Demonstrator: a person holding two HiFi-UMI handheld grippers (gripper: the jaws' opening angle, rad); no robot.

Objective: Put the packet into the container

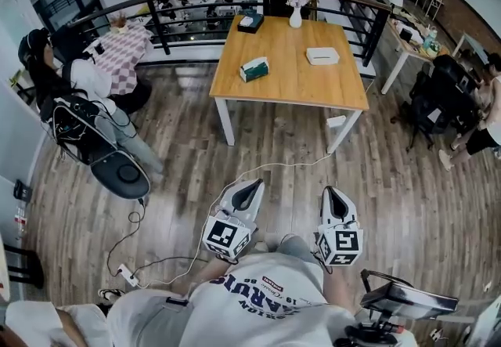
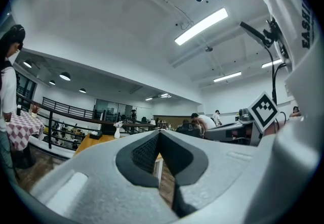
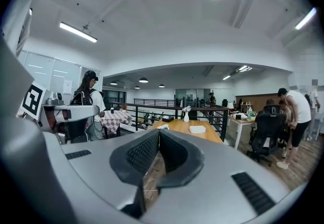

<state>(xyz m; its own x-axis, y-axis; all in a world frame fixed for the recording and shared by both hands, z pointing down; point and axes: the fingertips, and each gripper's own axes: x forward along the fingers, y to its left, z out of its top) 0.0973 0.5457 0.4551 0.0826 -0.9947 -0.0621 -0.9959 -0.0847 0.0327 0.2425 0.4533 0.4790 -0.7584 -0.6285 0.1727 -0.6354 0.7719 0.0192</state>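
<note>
Standing well back from a wooden table [image 1: 290, 79], across open plank floor: one person with two hand-held grippers, both roughly level and aimed toward the table. Left gripper [image 1: 254, 184]: jaws pressed together, nothing between them. Right gripper [image 1: 329, 191]: jaws likewise closed, empty. Likely packet [image 1: 254, 69]: green-and-white, lying flat near the table's near-left edge, well apart from both grippers and ahead of them; the left gripper is the nearer, by judgement. Its long axis runs slantwise, right end angled toward the table's far side, left end toward the near edge; which end opens cannot be told. Possible containers: a white flat box [image 1: 322, 56] toward the right side, a dark box [image 1: 250, 22] at the far edge near a white vase [image 1: 295, 16]; which is meant is unclear. Task not begun; the approach to the table comes first
</note>
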